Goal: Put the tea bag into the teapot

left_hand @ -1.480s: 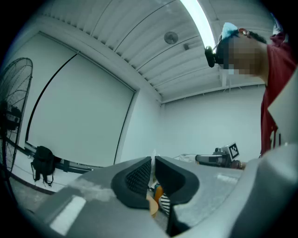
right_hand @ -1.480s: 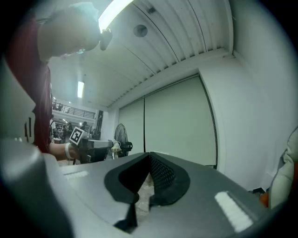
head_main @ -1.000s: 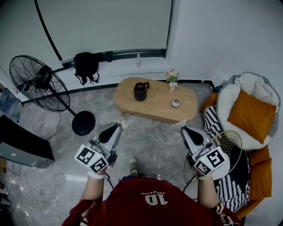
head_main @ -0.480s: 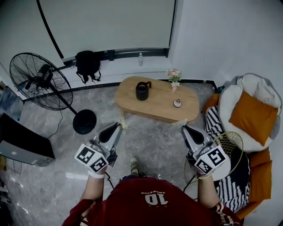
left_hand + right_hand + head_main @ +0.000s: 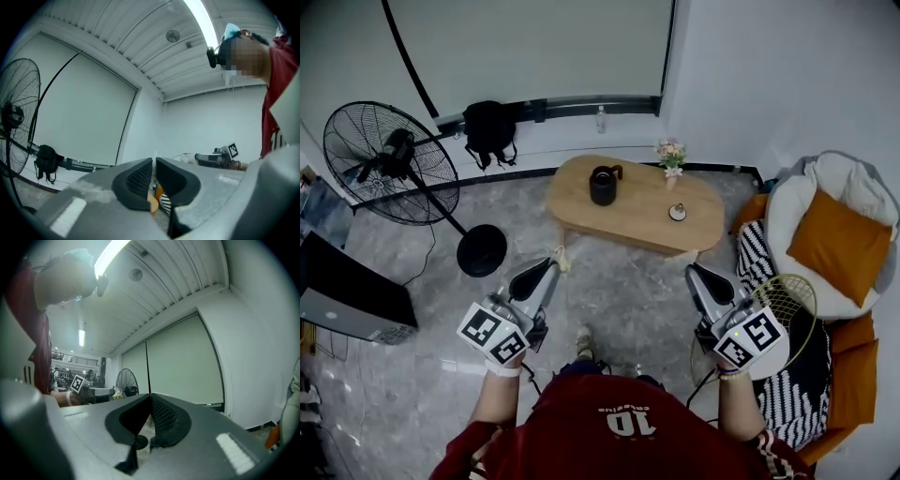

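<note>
Hardly anything has shifted this past second. The left gripper (image 5: pixel 547 273) stays pinched narrow on the tea bag (image 5: pixel 559 264), the right gripper (image 5: pixel 697 276) closed and empty (idle). The teapot (image 5: pixel 603 185) waits on the table (image 5: pixel 642 223), well ahead, so the carry remains.

Left gripper (image 5: pixel 551 269): level, pointing forward, jaws nipped on tea bag (image 5: pixel 561 262). Right gripper (image 5: pixel 694 274): level, forward, jaws together, empty.
</note>
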The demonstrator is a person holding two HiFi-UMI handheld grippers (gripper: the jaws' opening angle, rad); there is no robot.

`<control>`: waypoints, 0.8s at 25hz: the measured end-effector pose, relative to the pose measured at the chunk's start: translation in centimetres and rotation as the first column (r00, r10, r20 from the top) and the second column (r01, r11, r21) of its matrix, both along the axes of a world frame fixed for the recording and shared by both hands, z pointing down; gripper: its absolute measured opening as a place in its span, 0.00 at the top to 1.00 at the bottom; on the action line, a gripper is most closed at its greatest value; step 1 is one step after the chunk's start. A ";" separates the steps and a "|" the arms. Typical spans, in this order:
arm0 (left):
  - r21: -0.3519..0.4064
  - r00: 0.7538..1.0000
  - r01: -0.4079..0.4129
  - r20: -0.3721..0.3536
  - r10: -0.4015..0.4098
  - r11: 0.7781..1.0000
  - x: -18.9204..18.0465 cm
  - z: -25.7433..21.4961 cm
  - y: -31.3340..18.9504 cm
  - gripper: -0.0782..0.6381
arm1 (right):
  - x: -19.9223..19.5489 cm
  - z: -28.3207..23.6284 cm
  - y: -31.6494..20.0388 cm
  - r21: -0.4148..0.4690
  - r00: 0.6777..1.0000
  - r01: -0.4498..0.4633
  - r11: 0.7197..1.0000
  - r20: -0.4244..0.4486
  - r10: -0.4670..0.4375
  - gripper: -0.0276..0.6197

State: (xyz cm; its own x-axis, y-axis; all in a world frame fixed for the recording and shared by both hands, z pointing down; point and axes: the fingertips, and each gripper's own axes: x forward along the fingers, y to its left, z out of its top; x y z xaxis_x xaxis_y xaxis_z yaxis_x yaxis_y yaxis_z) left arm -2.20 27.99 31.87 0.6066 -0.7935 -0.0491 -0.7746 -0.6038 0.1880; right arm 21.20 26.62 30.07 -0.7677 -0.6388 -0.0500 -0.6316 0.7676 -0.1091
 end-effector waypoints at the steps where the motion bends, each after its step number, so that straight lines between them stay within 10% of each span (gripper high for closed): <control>1: -0.002 1.000 0.001 0.001 -0.001 1.000 0.2 0.1 0.3 0.85 | 0.1 0.0 0.2 0.003 1.000 0.002 1.000 0.000 -0.002 0.95; 20: -0.017 0.998 -0.053 -0.040 0.053 0.998 -1.6 1.9 -9.9 0.85 | -3.4 0.8 -8.5 -0.012 0.999 -0.006 1.000 -0.040 0.005 0.95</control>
State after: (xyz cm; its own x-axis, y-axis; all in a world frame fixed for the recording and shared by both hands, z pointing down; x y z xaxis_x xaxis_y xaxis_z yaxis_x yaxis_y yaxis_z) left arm -3.77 18.09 33.76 0.6458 -0.7612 -0.0597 -0.7334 -0.6401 0.2288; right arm 17.75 18.08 30.89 -0.7654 -0.6435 -0.0119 -0.6399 0.7628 -0.0927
